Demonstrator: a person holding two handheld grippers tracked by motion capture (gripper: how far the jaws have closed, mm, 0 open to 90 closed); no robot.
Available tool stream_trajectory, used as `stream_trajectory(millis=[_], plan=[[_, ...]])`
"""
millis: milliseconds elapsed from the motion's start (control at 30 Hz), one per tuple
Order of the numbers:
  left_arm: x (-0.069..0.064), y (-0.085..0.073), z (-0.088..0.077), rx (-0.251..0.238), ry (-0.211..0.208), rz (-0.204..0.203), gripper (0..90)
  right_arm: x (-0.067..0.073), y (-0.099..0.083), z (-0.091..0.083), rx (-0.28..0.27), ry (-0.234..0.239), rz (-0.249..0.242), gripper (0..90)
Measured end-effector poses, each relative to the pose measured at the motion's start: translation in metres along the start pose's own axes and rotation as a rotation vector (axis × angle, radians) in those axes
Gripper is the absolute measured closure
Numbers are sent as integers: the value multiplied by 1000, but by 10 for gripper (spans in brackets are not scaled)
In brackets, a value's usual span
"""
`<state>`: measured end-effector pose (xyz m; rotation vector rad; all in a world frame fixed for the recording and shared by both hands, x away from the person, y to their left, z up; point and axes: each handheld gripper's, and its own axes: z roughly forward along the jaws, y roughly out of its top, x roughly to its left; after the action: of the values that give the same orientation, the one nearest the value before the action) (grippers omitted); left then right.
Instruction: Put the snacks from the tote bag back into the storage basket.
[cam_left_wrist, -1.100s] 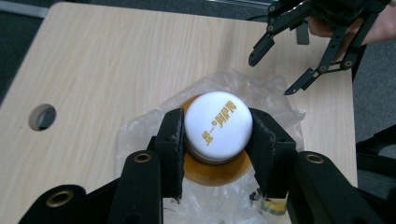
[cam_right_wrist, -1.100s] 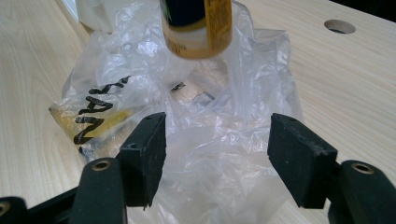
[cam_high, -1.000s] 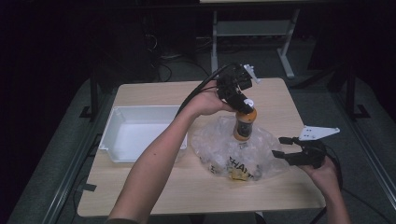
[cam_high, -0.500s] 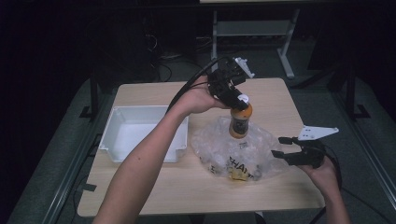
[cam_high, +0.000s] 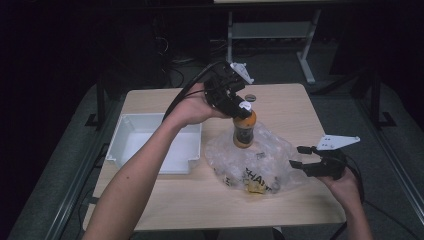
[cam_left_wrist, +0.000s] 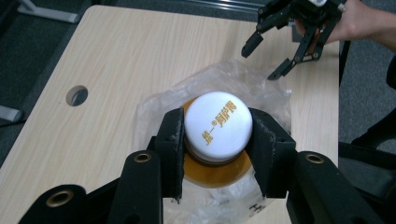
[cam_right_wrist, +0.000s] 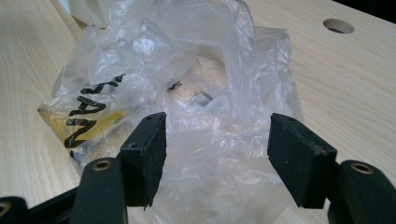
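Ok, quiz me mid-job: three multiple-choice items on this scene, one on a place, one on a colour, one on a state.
1. Where is the white bin?
A. left of the plastic bag
B. right of it
C. on top of it

2. What colour is the bottle's cap?
A. red
B. white
C. green

3. The right gripper is:
A. clamped on the bottle
B. open beside the bag
C. inside the bin

Answers: 1 A, the high view shows it left of the plastic bag. 2 B, seen between the left gripper jaws. 3 B, nothing sits clamped between its jaws.
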<state>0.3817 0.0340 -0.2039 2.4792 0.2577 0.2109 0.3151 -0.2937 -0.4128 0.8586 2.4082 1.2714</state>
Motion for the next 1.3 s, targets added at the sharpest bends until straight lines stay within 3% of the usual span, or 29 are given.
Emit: stream_trajectory(millis=[300, 533, 867, 1300], plan=[[2, -19, -11, 35, 34, -10, 593, -2, -1, -2, -3, -8, 5, 367], [4, -37, -27, 20, 45, -52, 593, -1, 0, -2, -3, -18, 3, 366], [10, -64, -44, 37, 63, -85, 593, 2, 1, -1, 3, -24, 2, 370], [17, -93, -56, 43, 95, -150, 593, 1, 1, -2, -2, -30, 11, 371]])
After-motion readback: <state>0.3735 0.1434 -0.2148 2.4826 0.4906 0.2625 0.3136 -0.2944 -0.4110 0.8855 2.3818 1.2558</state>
